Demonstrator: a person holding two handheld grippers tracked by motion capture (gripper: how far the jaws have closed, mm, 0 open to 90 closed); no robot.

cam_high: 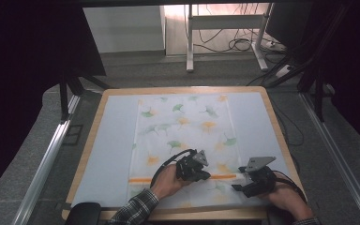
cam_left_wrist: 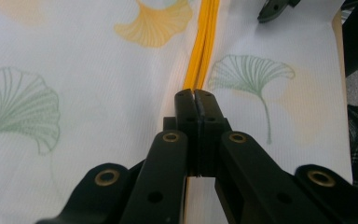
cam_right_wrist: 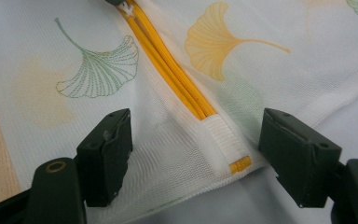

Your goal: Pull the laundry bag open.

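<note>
- Step: working the yellow zipper [cam_high: 183, 178] of a white mesh laundry bag [cam_high: 183, 131] with ginkgo-leaf print; judged mid-way through pulling the slider along the zip; I cannot tell whether it is being opened or closed
- Left gripper [cam_high: 198, 174]: jaws pressed together right on the zipper line; in the left gripper view [cam_left_wrist: 195, 100] they pinch something at the zip, probably the slider pull, which is hidden between the jaws
- Right gripper [cam_high: 243, 183]: jaws spread wide; in the right gripper view [cam_right_wrist: 196, 149] they straddle the zip's right end, where a white fabric stop [cam_right_wrist: 221, 135] and small yellow tab [cam_right_wrist: 240, 164] sit between them, untouched
- Bag lies flat on a pale blue mat [cam_high: 110, 140] on the wooden table [cam_high: 183, 89]; zipper runs left-right across the near part; both grippers near, right of centre
- Next move calls for: right gripper clamping the bag's end to anchor it; left then dragging the slider straight along the teeth, keeping the mesh taut so it does not bunch
</note>
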